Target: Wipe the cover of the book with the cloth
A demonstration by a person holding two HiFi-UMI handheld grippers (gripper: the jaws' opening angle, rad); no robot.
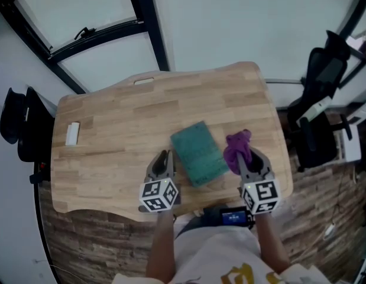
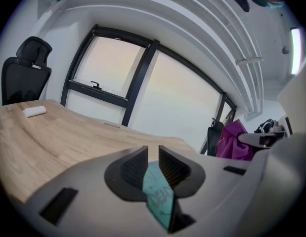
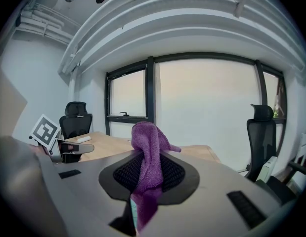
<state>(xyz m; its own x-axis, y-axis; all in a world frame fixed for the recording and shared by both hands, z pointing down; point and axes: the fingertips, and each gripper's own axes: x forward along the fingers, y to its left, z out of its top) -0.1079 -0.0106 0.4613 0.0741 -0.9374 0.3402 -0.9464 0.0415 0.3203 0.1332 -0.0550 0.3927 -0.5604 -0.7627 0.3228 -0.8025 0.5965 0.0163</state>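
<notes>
A teal book [image 1: 198,153] lies flat on the wooden table [image 1: 112,135], near its front edge. My left gripper [image 1: 165,160] rests just off the book's left edge. In the left gripper view its jaws [image 2: 153,157] stand a narrow way apart, and the teal book [image 2: 159,195] shows in the gap low between them; I see no pad pressing on it. My right gripper [image 1: 244,157] is to the right of the book, shut on a purple cloth [image 1: 237,145]. The cloth [image 3: 149,154] bunches above the pads and hangs down between them.
A small white block [image 1: 72,133] lies near the table's left edge. Black office chairs stand to the left [image 1: 17,126] and right [image 1: 318,81] of the table. Dark window frames [image 1: 147,22] run beyond the far edge. A slot handle [image 1: 143,80] is cut near that edge.
</notes>
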